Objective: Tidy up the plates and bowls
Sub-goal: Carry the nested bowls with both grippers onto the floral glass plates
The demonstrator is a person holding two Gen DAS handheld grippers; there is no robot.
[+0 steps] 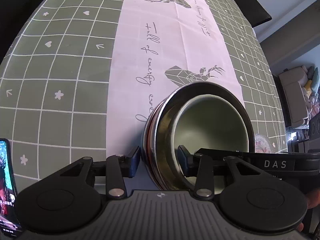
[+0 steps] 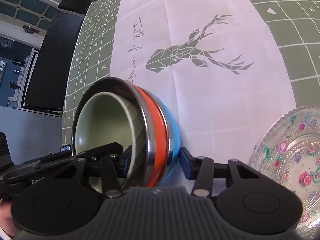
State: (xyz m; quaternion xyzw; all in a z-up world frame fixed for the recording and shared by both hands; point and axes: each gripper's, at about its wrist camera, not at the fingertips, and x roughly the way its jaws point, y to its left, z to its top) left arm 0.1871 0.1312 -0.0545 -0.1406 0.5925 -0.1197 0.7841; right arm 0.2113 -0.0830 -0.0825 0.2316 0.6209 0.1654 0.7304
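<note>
The bowls (image 2: 128, 136) are already nested into one stack — a pale green ceramic bowl (image 1: 212, 124) sits inside a steel-rimmed orange bowl (image 2: 158, 134), which sits in a steel-rimmed blue bowl (image 2: 176, 132). The stack is tipped on its side, mouth toward the left of the right wrist view, over the near end of the pink runner (image 1: 160, 40) on the green checked table (image 1: 60, 60). The left gripper (image 1: 159, 160) straddles the stack's wall, one pad against the outside and the other inside the mouth by the green bowl; the right gripper (image 2: 154, 162) does the same from the opposite side, its outer pad touching the blue bowl. Both look clamped on the stack, though the exact pad contact inside the mouth is partly hidden. A patterned glass plate (image 2: 296, 160) lies flat on the table just to the right of the stack, apart from it. So the bowl-gathering part looks done. What seems left is to set the stack upright in its place and deal with the plate — whether other plates remain elsewhere cannot be told from these views. A phone (image 1: 8, 190) lies at the near left edge.
</note>
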